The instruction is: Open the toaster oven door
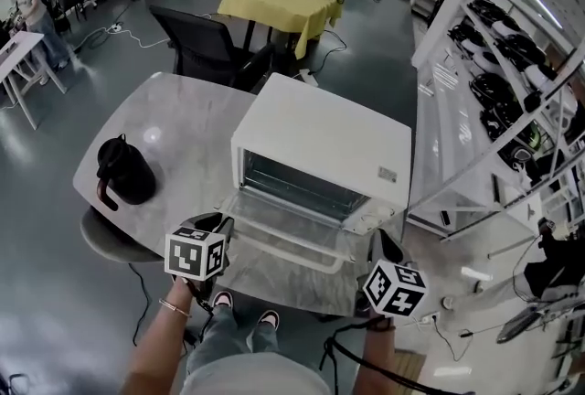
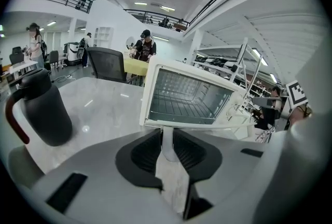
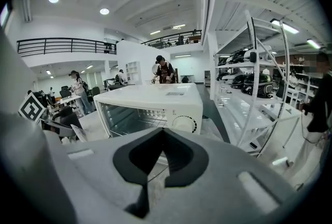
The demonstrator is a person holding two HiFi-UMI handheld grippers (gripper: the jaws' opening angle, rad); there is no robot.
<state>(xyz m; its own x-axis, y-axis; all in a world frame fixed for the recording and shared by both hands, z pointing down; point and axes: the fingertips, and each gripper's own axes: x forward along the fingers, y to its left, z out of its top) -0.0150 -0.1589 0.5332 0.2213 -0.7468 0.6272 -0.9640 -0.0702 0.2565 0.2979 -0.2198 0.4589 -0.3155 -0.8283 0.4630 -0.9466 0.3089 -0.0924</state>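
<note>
Toaster oven (image 1: 320,142) sat mid-counter (image 1: 174,123) w/ its glass door (image 1: 292,224) dropped flat toward the person. L gripper (image 2: 167,139) was clamped on the door handle (image 1: 291,254) near its left end. R gripper (image 3: 162,132) hung by the oven's front right corner, jaws together, empty. Black carafe (image 1: 125,169) stood well left.

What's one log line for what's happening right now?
toaster oven door: open, folded down | left gripper: shut on door handle | right gripper: shut, empty
</note>
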